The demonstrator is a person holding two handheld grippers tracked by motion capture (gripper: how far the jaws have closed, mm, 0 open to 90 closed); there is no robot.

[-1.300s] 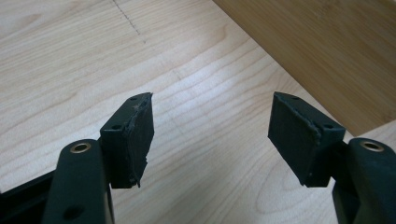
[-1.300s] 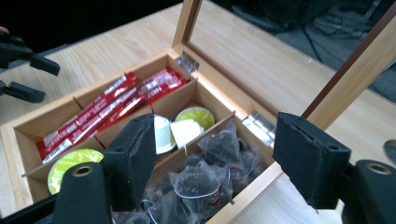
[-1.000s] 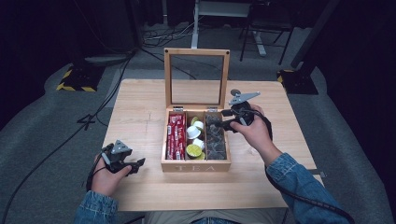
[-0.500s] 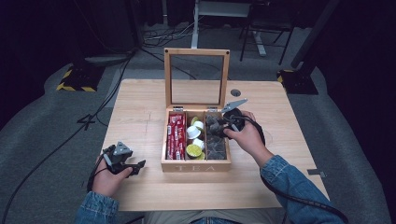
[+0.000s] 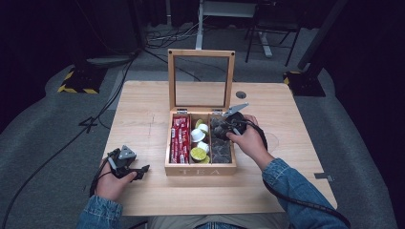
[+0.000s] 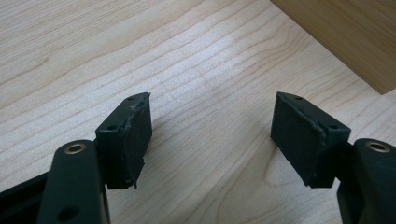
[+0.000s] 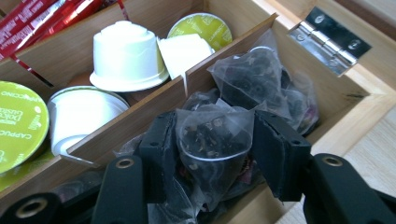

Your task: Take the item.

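An open wooden tea box [image 5: 200, 170] stands mid-table with its glass lid [image 5: 201, 53] upright. My right gripper [image 5: 224, 128] reaches down into the right compartment, which is full of clear pyramid tea bags. In the right gripper view its jaws [image 7: 215, 123] have just been closing, and the pads now press both sides of one tea bag [image 7: 210, 149] of dark leaves. My left gripper [image 5: 142, 170] rests low at the table's front left, beside the box. It is open [image 6: 212, 126] over bare wood with nothing between its pads.
Red sachets [image 5: 180, 138] fill the box's left compartment. White and green-lidded capsules [image 5: 198, 143] lie in the middle one. A metal hinge [image 7: 329, 37] sits at the box's back corner. The table has a small hole [image 5: 240, 94] behind the box.
The right hand has sunk from above the box's right rear corner down into the right compartment. The left hand has kept still.
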